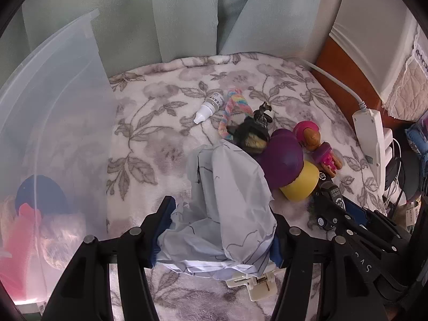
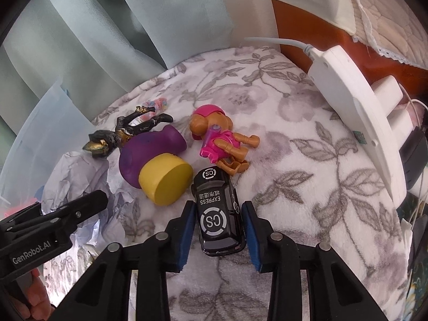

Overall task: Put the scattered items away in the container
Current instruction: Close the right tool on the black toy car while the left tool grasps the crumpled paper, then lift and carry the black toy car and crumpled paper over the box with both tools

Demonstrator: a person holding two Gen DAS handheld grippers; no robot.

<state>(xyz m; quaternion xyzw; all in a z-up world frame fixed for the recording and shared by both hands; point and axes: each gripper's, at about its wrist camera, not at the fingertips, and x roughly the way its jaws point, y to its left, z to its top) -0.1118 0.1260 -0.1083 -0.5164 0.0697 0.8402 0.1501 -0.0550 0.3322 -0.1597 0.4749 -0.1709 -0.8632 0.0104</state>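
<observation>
Both claws closing in on pickups
Left claw (image 1: 219, 230) pinching crumpled paper (image 1: 227, 200); right claw (image 2: 218, 230) spread round toy car (image 2: 219, 214), pads not touching; squeeze evenly w/ both pads.

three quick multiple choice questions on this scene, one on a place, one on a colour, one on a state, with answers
1. What lies between the right gripper's fingers?
A. a pink figure
B. a black toy car
C. a dropper bottle

2. What colour is the rounded piece touching the purple piece?
A. yellow
B. green
C. white

3. How is the small white bottle placed?
A. standing upright
B. inside the clear bin
C. lying on its side on the floral blanket

Answers:
1 B, the car with EXPRESS on its roof sits between the two blue pads.
2 A, the yellow piece leans against the purple one.
3 C, the bottle lies flat with its cap pointing down-left in the left wrist view.
</observation>
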